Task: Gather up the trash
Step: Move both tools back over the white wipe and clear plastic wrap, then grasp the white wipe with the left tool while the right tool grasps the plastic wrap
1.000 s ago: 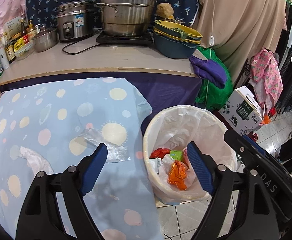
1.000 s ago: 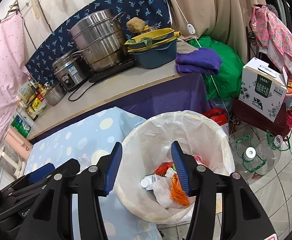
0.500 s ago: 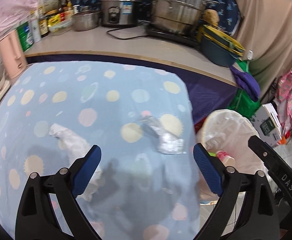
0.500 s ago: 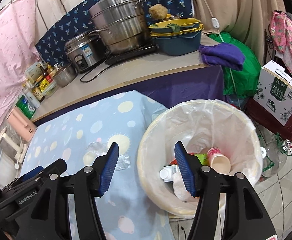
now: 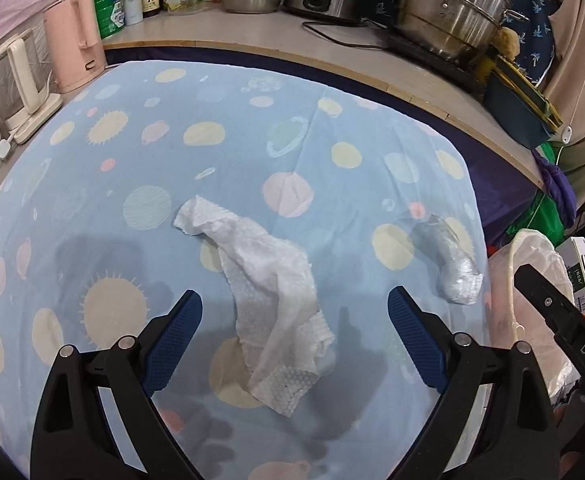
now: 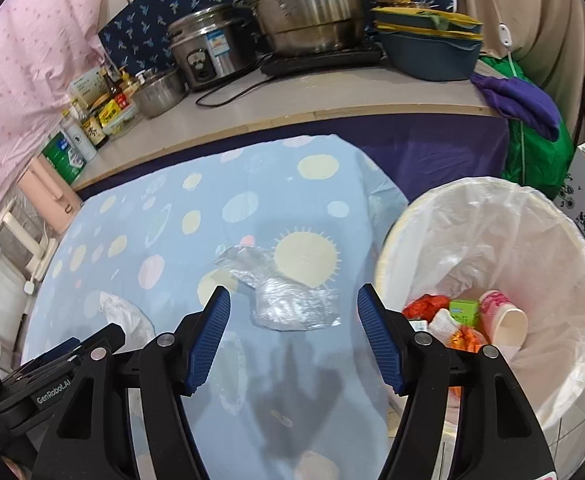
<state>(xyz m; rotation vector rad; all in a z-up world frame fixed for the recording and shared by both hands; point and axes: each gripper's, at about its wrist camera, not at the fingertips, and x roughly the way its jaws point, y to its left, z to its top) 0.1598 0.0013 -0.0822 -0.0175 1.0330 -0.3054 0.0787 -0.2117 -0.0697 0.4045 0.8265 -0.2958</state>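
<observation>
A crumpled white paper towel (image 5: pixel 270 300) lies on the blue spotted tablecloth (image 5: pixel 252 160). My left gripper (image 5: pixel 294 328) hangs open above it, with the towel's near end between the two blue pads but untouched. A clear crinkled plastic wrapper (image 6: pixel 282 294) lies near the cloth's right edge, also seen as the plastic wrapper (image 5: pixel 450 266) in the left wrist view. My right gripper (image 6: pixel 294 320) hovers over it, jaws opening and empty. The lined trash bin (image 6: pixel 492 216) stands to the right, holding a pink paper cup (image 6: pixel 502 316), a green box and orange wrappers.
A counter (image 6: pixel 332 100) behind the table carries steel pots (image 6: pixel 308 12), a rice cooker (image 6: pixel 204 54), stacked basins, bottles and a pink kettle (image 5: pixel 78 46). A purple cloth (image 6: pixel 520 100), a green bag and a milk carton box stand right of the bin. The left gripper's body (image 6: pixel 48 376) shows at bottom left.
Both grippers swung left, away from above the bin, and dropped toward the table. The left now sits over the paper towel, the right over the plastic wrapper. Both jaws widened. A pink cup appeared in the bin.
</observation>
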